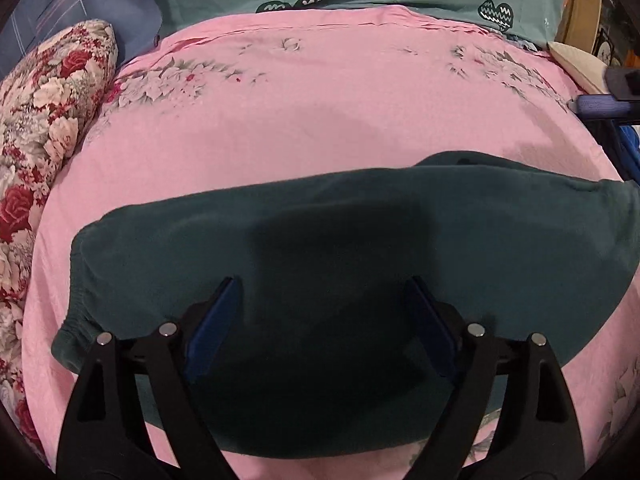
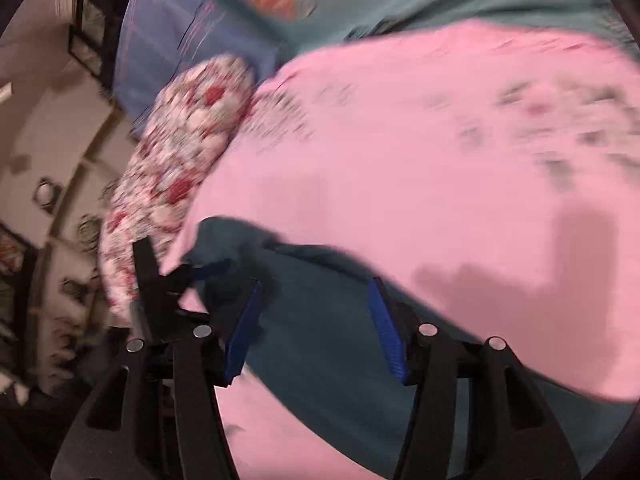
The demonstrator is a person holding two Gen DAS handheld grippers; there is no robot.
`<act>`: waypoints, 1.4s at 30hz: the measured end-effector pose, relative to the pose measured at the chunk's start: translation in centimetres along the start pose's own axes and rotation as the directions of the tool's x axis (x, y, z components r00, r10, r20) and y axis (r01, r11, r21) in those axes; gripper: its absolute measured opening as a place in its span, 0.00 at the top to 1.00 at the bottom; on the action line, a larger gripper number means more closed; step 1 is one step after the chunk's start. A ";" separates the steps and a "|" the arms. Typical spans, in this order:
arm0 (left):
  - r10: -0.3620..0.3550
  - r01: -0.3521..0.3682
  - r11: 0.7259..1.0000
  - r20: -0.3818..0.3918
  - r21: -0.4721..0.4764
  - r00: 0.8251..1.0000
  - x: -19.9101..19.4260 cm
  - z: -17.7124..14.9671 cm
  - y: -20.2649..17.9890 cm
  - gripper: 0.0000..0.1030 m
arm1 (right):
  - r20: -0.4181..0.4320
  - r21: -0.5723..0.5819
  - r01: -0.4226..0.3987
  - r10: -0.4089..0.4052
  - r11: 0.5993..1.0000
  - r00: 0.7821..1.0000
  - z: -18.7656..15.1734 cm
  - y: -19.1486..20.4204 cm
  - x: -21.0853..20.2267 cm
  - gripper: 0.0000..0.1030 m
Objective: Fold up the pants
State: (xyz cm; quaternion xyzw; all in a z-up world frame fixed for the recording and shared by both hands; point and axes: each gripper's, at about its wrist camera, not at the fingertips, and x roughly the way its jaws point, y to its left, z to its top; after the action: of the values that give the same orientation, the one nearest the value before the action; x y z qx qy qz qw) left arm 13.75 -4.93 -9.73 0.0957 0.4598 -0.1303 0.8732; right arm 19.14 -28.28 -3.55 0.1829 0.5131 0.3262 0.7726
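Blue-padded left tool [image 1: 322, 284] hovers with its jaws spread wide over the dark green pants [image 1: 360, 240], gripping nothing. Pants lie flat across the pink bedsheet [image 1: 320, 112]. Right tool [image 2: 316, 284] is likewise wide and empty above the pants [image 2: 320, 320]; that view is blurred. Floral pillow [image 1: 48, 128] lies at the sheet's left edge.

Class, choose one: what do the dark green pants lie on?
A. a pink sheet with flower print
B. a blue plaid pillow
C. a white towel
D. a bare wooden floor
A: the pants lie spread on the pink sheet, whose flower print shows near its far edge.
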 end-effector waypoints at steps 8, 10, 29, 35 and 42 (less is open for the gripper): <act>-0.035 0.035 0.999 0.013 -0.006 0.999 -0.3 -0.8 0.7 0.15 | -0.184 0.058 0.062 -0.050 0.996 0.982 2.7 -0.2 7.8 0.46; -0.038 0.038 0.999 0.016 -0.009 0.999 -0.3 -0.7 0.7 0.15 | -0.213 0.059 0.106 -0.091 0.993 0.973 2.0 -0.7 8.0 0.46; -0.069 0.070 0.997 0.036 -0.041 0.997 -0.3 -0.8 1.2 0.14 | -0.266 0.173 0.003 0.044 0.985 0.963 3.6 0.3 10.5 0.39; -0.070 0.072 0.997 0.038 -0.040 0.997 -0.3 -0.8 1.1 0.13 | -0.292 0.169 0.108 -0.055 0.980 0.955 3.0 -1.9 10.2 0.39; -0.070 0.071 0.996 0.038 -0.048 0.997 -0.2 -0.8 1.1 0.13 | -0.347 0.146 -0.015 0.065 0.989 0.935 2.8 0.6 12.9 0.35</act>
State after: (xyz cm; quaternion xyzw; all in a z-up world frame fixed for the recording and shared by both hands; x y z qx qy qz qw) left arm 13.38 -3.59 -9.92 0.0557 0.4498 -0.1514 0.8784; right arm 24.82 -18.80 -10.70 0.1863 0.6606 0.3324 0.6468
